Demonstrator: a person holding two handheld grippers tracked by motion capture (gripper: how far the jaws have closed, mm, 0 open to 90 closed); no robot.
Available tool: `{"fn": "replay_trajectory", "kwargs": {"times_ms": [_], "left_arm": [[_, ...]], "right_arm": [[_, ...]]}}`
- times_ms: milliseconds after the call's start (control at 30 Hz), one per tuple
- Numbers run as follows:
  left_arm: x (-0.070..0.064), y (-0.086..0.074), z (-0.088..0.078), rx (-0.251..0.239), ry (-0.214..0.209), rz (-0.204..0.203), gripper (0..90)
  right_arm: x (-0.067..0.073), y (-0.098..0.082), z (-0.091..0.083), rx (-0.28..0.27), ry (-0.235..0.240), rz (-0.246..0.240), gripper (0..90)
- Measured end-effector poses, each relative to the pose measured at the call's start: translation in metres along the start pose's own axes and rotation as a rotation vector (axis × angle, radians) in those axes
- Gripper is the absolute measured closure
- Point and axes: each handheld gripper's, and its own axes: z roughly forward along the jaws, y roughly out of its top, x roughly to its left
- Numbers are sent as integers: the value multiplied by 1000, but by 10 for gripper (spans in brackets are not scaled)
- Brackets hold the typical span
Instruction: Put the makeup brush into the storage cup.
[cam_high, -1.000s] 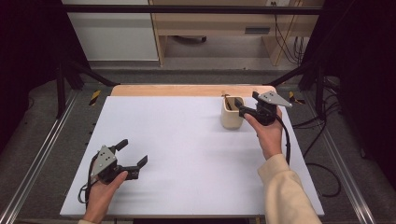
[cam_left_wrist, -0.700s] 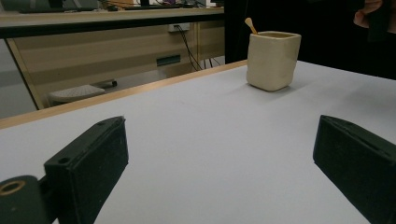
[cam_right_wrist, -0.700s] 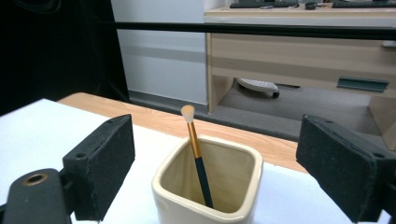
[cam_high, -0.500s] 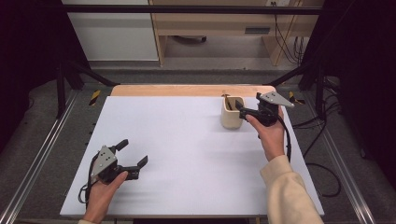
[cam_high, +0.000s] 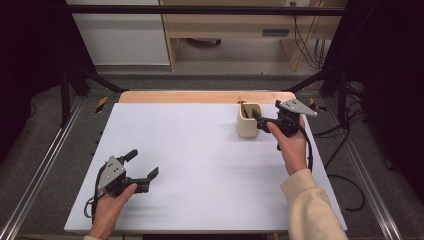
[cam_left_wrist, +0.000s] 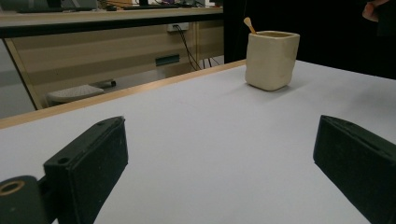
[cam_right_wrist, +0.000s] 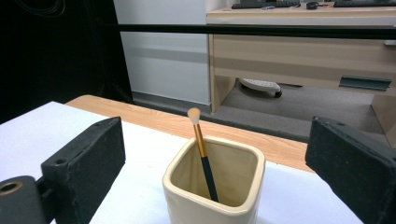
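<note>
We noted right tool had edged nearer cup, jaws spread, brush inside ungrasped; left tool stayed parked on surface, released.

Tabletop white, light wood strip at far edge. Cup cream, glossy. Brush in it: pale tip, gold band, black handle. Both tongs black, grey plates on top. Sleeve cream.
</note>
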Motion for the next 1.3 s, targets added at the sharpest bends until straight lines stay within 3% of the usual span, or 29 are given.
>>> {"fn": "replay_trajectory", "kwargs": {"times_ms": [1300], "left_arm": [[0,0,-1,1,-6,7,21]], "right_arm": [[-4,0,-46,-31,38,12,60]]}}
